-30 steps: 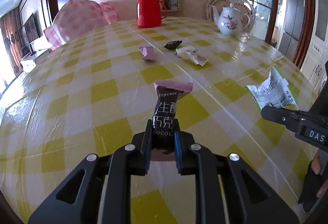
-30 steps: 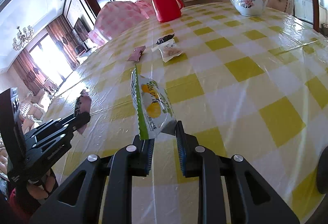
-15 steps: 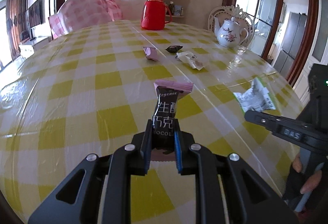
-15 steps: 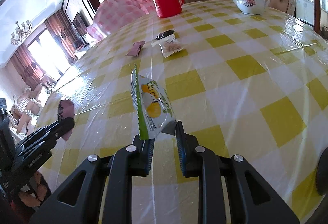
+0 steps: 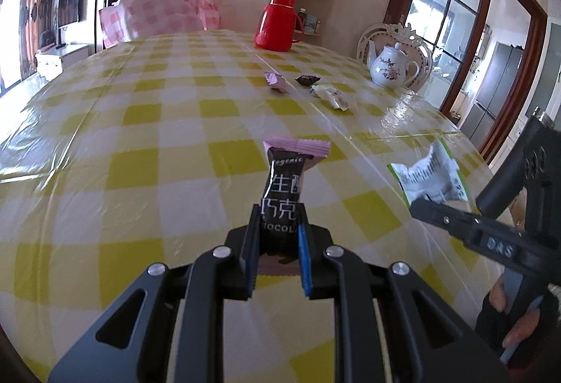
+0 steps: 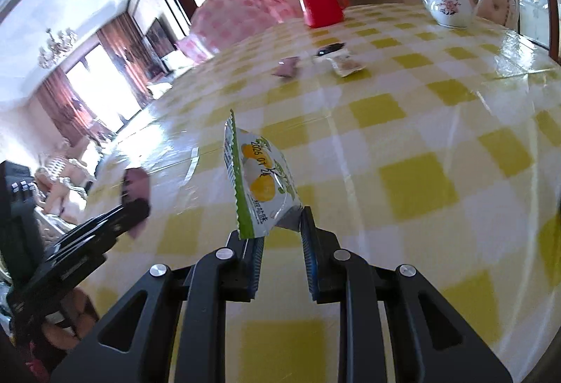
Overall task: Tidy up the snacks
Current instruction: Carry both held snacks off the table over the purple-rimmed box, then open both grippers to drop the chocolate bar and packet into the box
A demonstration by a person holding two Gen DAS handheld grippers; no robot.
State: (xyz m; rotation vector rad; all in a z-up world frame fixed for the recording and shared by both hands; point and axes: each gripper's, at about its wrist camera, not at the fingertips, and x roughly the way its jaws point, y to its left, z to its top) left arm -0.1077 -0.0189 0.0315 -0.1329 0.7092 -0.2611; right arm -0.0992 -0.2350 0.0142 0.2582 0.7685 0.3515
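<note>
A dark chocolate packet with pink crimped ends stands upright above the near bench, clamped between fingers. To its right, a green-edged white snack pouch printed with yellow fruit is likewise held aloft. Far across the bench lie a pink wrapper, a dark candy and a white packet, close together.

Yellow-and-white checked tablecloth, red thermos, white floral teapot.
</note>
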